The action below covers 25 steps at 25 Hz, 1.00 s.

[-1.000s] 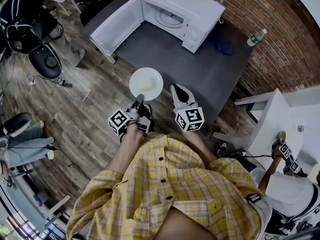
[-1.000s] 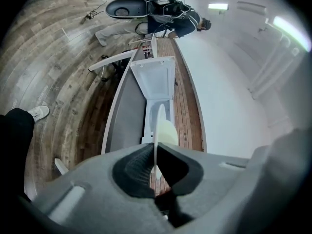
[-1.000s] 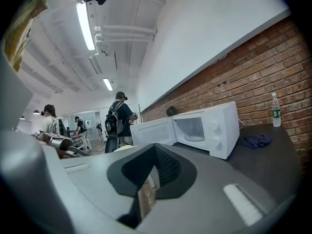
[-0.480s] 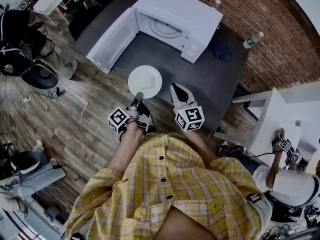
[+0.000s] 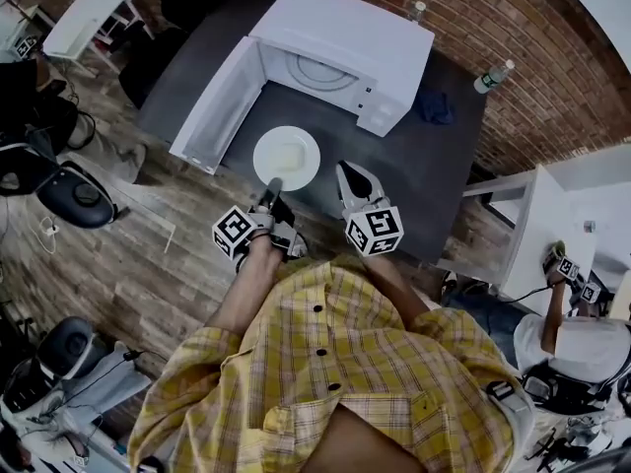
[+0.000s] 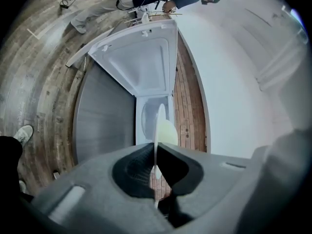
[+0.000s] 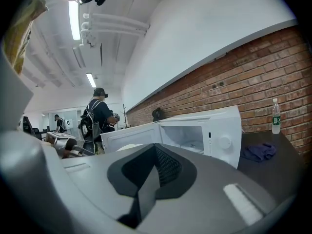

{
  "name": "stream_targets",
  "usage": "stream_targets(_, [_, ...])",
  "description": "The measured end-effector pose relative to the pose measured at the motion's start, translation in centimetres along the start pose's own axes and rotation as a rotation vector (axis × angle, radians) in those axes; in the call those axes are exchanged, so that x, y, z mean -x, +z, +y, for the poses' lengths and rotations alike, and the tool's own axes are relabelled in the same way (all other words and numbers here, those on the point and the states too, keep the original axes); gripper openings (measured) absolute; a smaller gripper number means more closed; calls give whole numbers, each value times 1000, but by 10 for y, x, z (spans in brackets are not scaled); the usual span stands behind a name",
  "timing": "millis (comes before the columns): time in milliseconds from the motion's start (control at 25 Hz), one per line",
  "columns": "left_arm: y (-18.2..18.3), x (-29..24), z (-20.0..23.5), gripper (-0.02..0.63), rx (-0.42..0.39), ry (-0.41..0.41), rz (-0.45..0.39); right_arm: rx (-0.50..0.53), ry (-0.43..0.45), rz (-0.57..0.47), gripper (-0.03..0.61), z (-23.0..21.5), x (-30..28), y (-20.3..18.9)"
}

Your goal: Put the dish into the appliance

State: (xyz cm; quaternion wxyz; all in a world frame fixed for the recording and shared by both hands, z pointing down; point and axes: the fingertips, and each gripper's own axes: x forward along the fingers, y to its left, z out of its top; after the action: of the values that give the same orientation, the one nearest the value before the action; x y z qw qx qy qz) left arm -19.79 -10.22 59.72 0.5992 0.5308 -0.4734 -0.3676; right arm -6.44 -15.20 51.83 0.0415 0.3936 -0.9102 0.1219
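Note:
A round white dish [image 5: 287, 158] with pale food on it is held level over the dark table [image 5: 424, 166], in front of the white microwave [image 5: 340, 52]. My left gripper [image 5: 271, 192] is shut on the dish's near rim. In the left gripper view the dish [image 6: 157, 130] shows edge-on between the jaws, with the microwave's open cavity [image 6: 148, 116] straight ahead. The microwave door [image 5: 215, 106] hangs open to the left. My right gripper [image 5: 352, 180] is shut and holds nothing, just right of the dish. The right gripper view shows the microwave [image 7: 204, 133] ahead.
A blue cloth [image 5: 432, 106] lies right of the microwave, and a water bottle [image 5: 491, 75] stands by the brick wall. A white table [image 5: 537, 235] is at the right. A person [image 7: 97, 118] stands beyond the microwave door, and office chairs [image 5: 74, 195] sit on the wooden floor at left.
I have moved closer to the table with the dish. The dish was over the table's near edge and is now over the table, nearer the microwave's opening. Both grippers keep their grip states.

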Motion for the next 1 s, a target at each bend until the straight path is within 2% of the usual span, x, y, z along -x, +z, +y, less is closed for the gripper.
stream_targets(240, [9, -21, 1, 9, 15, -8, 46, 5, -33, 4, 3, -5, -15, 3])
stream_targets(520, [16, -41, 0, 9, 33, -8, 54, 0, -66, 2, 3, -18, -19, 9])
stream_targets(640, [15, -52, -4, 9, 37, -19, 57, -1, -63, -1, 3, -23, -22, 11])
stream_targets(800, [17, -67, 2, 9, 4, 13, 65, -4, -60, -8, 3, -31, -28, 11])
stream_targets(1000, [20, -87, 11, 9, 13, 24, 63, -5, -55, -2, 3, -41, -32, 4])
